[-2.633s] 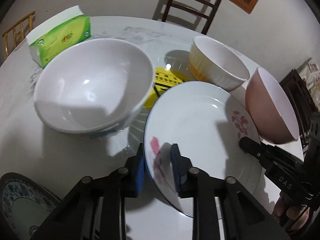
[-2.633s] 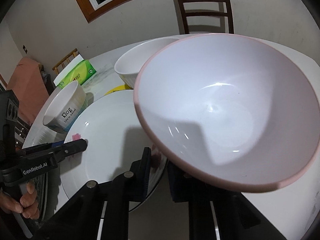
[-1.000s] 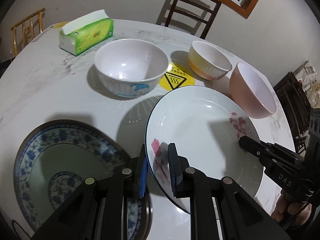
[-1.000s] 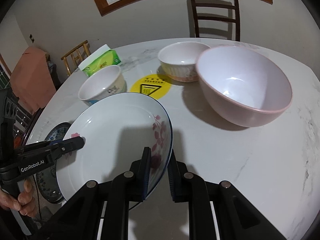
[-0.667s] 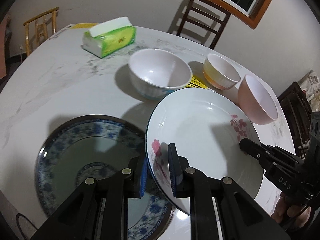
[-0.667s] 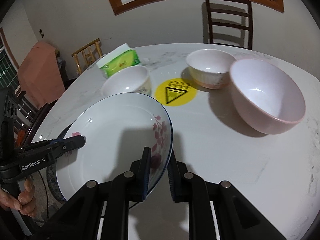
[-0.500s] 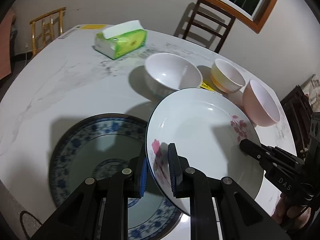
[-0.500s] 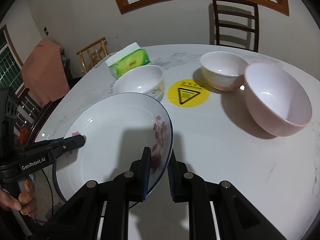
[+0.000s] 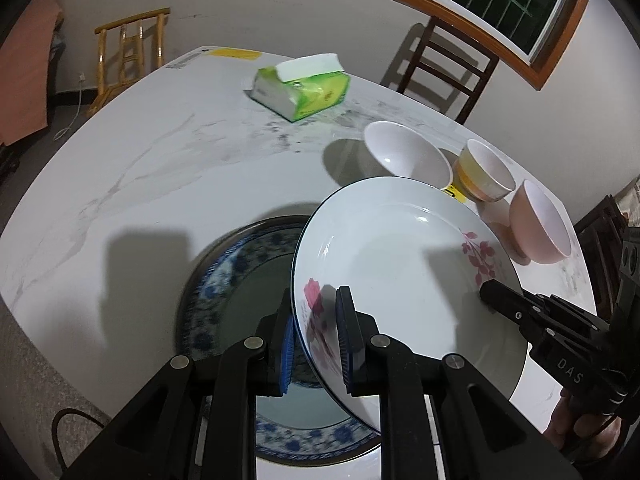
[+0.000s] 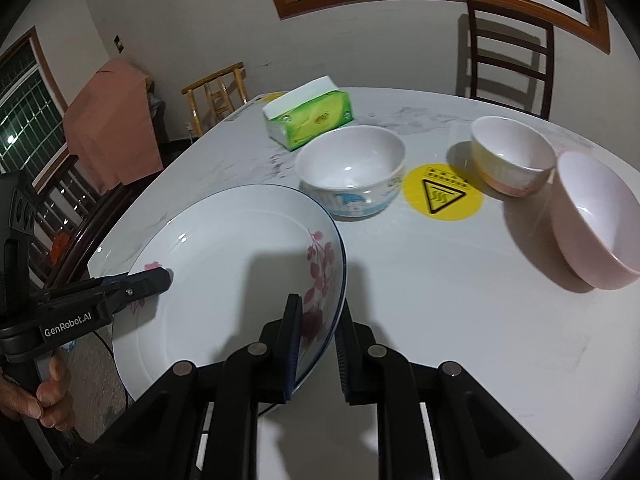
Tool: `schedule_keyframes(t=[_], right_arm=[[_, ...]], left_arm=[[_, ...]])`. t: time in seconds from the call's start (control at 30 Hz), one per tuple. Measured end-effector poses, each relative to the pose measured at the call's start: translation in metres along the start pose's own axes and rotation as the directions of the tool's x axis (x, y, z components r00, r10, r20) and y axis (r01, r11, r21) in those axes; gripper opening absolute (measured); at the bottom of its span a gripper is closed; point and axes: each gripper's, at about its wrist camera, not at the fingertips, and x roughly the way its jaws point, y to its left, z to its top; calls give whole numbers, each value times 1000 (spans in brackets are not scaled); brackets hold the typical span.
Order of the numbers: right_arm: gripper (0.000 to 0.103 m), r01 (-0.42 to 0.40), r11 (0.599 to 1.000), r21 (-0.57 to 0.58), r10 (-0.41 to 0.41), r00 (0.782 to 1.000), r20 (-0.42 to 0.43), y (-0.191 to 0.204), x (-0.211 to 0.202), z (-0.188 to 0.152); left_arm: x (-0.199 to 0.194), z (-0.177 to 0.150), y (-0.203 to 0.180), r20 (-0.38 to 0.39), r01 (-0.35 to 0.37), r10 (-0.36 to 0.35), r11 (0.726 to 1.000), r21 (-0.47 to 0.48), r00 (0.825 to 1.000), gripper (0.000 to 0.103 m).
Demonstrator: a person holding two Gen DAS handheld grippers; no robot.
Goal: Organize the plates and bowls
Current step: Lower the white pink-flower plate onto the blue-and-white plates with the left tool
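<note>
1. Left wrist view: left gripper (image 9: 316, 334) has its blue-padded fingers (image 9: 343, 332) pinching the near rim of a white round plate with pink flower prints (image 9: 400, 280).
2. Same plate is held tilted above the white marble table (image 9: 160, 168), partly over a blue-and-white patterned round plate (image 9: 224, 288) lying flat on the table.
3. Right gripper (image 10: 316, 344) clamps the opposite rim of the flowered plate, one finger inside, one outside; in the left wrist view it enters from the right, a hand (image 9: 576, 428) on its handle.
4. Beyond the plate: white bowl with blue print (image 10: 352, 168), small cream bowl with orange band (image 10: 510, 156), pink bowl (image 10: 596, 216), all upright and apart.
5. Yellow round warning sticker (image 10: 442, 194) lies between the white and cream bowls.
6. Green tissue pack (image 10: 310, 118) sits farther back.
</note>
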Motion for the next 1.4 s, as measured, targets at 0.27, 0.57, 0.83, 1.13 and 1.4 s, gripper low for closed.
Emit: schedule_keyframes(t=[0.27,0.57,0.83,1.13,1.4], right_arm=[[16,-28,999,-24,27,999,-19,23,10,1],[16,-44,999,-31,42,997,-57,36,26,-2],[16,-36,999,-32,33,996,-89,38,37,-8],[16,-40,999,-23,37,992,-117,37,47,-11],[16,-42,999,-11,40,991,-131,34,52,-12]], left_arm=[[-8,-5,25,3,-24,24,999,-42,1000,15],[-7,-12,45,-16,-48,47,997,-68,999,15],[6,-16,53,-47,-49,45,995,-87,998,16],[18,-18,58,-75,-56,49,994,-95,996,16],[22,-18,60,-84,-55,47,994,-93,995,16]])
